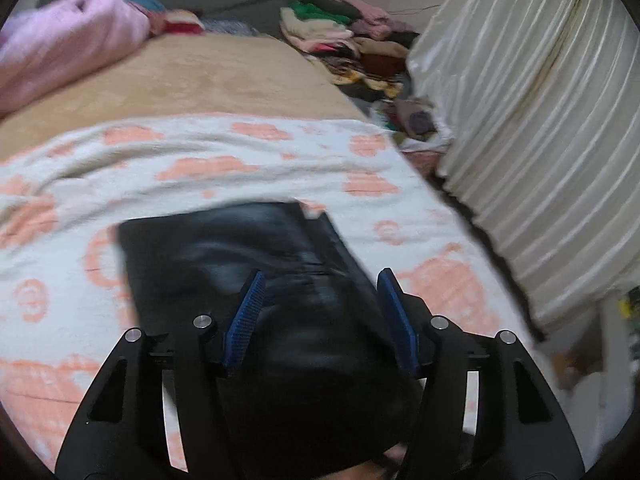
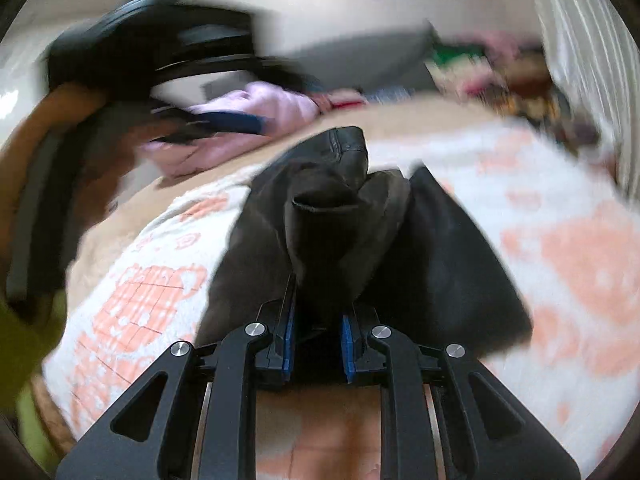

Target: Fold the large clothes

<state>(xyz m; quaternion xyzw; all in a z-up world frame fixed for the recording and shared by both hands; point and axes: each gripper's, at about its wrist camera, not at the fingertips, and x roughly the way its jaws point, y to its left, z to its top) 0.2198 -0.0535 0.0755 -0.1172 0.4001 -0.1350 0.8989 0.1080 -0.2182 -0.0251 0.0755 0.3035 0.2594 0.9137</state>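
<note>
A black garment [image 1: 240, 264] lies partly folded on a white blanket with orange shapes [image 1: 240, 152] on the bed. My left gripper [image 1: 320, 280] hovers over its near part with the jaws wide apart and nothing between them. In the right wrist view my right gripper [image 2: 318, 300] is shut on a bunched fold of the black garment [image 2: 332, 216], which rises in front of the fingers and hides their tips. The left gripper [image 2: 224, 122] shows blurred at the upper left of that view.
A pink blanket [image 1: 68, 36] lies at the far left of the bed. A tan sheet [image 1: 208, 76] covers the far half. Piles of clothes [image 1: 352, 40] sit beyond the bed's far right corner. A white pleated curtain [image 1: 532, 120] hangs on the right.
</note>
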